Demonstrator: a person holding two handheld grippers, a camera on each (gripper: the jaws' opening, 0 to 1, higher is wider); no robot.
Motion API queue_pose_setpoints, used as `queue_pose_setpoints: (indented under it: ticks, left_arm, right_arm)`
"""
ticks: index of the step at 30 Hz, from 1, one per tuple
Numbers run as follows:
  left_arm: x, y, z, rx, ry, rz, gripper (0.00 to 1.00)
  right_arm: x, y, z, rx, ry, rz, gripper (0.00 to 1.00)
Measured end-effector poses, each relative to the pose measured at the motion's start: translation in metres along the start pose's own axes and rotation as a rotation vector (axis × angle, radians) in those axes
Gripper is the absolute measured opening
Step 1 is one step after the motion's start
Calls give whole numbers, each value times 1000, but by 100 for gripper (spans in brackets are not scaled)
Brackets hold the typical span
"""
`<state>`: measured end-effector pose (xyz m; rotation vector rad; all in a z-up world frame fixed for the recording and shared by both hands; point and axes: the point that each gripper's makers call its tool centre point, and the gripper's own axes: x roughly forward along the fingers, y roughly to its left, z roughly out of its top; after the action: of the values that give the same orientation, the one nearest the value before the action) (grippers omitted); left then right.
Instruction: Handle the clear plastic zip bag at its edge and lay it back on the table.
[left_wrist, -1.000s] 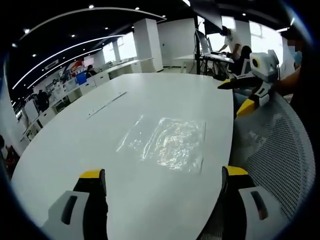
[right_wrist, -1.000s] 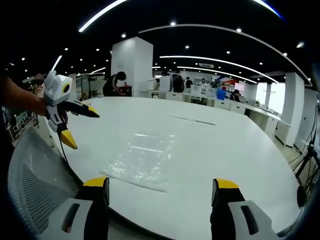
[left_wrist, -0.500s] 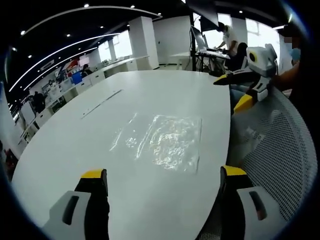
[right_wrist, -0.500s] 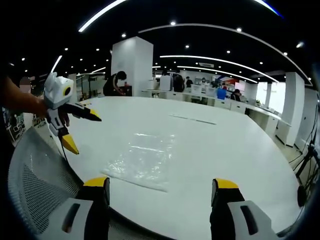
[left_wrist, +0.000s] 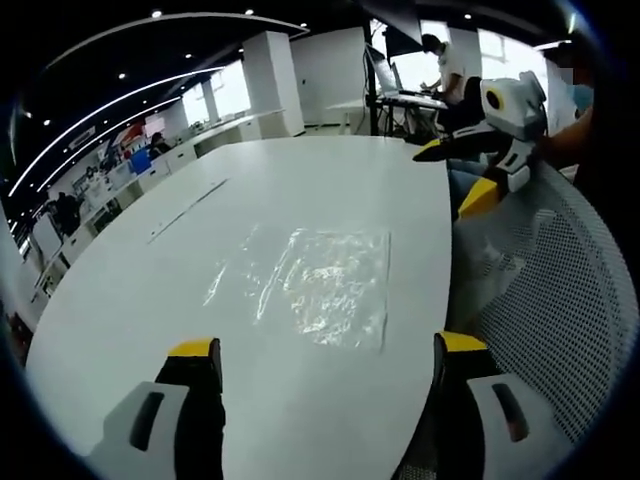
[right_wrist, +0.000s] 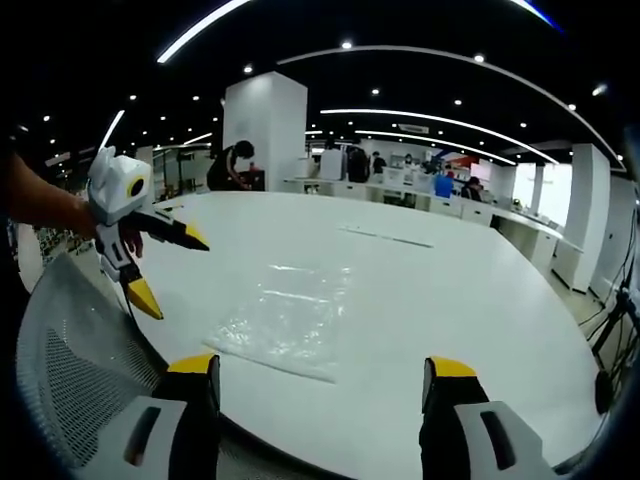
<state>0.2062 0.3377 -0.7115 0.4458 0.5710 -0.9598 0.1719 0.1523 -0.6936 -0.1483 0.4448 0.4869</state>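
The clear plastic zip bag (left_wrist: 318, 288) was seen lying flat on the white table (left_wrist: 150, 300), near the table's edge beside a grey mesh chair back (left_wrist: 545, 300). In the left gripper view the left tool (left_wrist: 325, 365) was held above the near part of the table, its two yellow-tipped jaws standing wide apart with nothing between them; the bag lay ahead of the jaws and was not touched. At the upper right of that view the right tool (left_wrist: 450, 170) was seen, held in a hand (left_wrist: 565, 140) over the chair back, its jaws also spread apart and empty.

In the right gripper view the bag (right_wrist: 285, 320) was found ahead of the right tool (right_wrist: 318, 385), whose jaws were parted and clear of the bag. The left tool (right_wrist: 170, 265) was seen at the left of that view, held over the table's edge with its jaws splayed and nothing gripped. The mesh chair back (right_wrist: 75, 350) was seen at the lower left. Desks, pillars and a few people were visible far behind the table (right_wrist: 480, 300).
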Motion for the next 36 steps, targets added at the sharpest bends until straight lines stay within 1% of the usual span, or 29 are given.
queue_pose_setpoints:
  ticks: [9, 22, 26, 29, 33, 36]
  left_arm:
    - [6, -6, 1, 25, 6, -22, 82]
    - [13, -15, 3, 60, 12, -56, 71]
    - [15, -15, 4, 68, 14, -57, 69]
    - [16, -13, 4, 91, 12, -49, 67]
    - [17, -16, 2, 94, 22, -66, 63]
    - [18, -17, 2, 100, 26, -72, 62]
  right_arm:
    - [0, -1, 0, 1, -6, -3, 83]
    - [0, -2, -1, 2, -7, 2, 83]
    - [0, -2, -1, 3, -10, 2, 83]
    - [0, -2, -1, 4, -11, 5, 82]
    - [0, -2, 0, 5, -13, 4, 82]
    - [0, -2, 0, 5, -12, 4, 82]
